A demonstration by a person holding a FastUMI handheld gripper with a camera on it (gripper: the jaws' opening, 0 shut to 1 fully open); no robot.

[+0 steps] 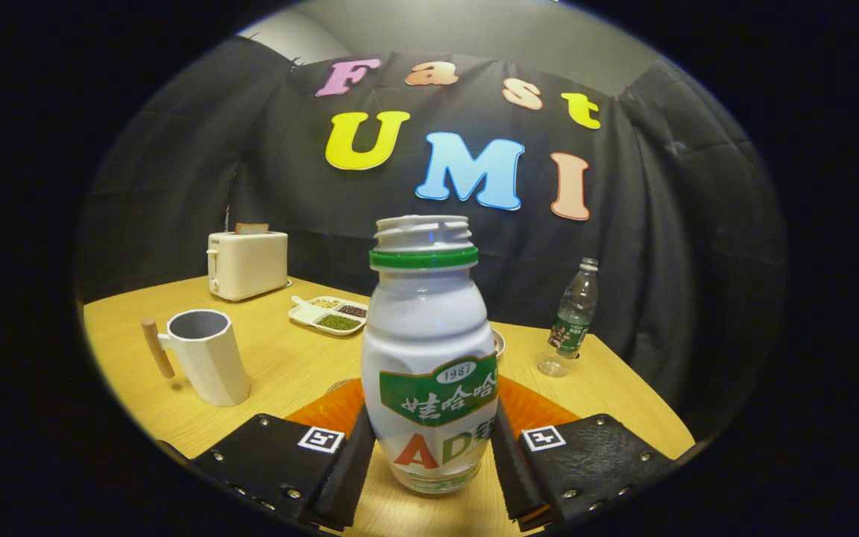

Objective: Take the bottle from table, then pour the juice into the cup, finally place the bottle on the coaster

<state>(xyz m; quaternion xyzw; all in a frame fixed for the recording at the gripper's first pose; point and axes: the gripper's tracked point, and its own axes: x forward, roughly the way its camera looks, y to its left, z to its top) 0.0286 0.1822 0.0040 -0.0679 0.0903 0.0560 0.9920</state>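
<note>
Gripper view, tool (429, 455) clamps bottle (429, 350), coaster (541, 410) largely hidden.

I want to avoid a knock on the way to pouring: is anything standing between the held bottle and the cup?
Nothing visible does. The gripper has both fingers pressed on the bottle, and the cup stands ahead on the handle side with bare table between them. The toaster and snack tray sit farther back.

Bottle (429, 350): smooth white plastic, slight sheen, glossy printed label; jaws clamped on both its sides, their outer plates matt and textured with metal rivets. Worktop (288, 365): pale wood grain, satin finish. Cup (206, 354): matt white body, wooden handle; water bottle (570, 317): clear plastic.
</note>
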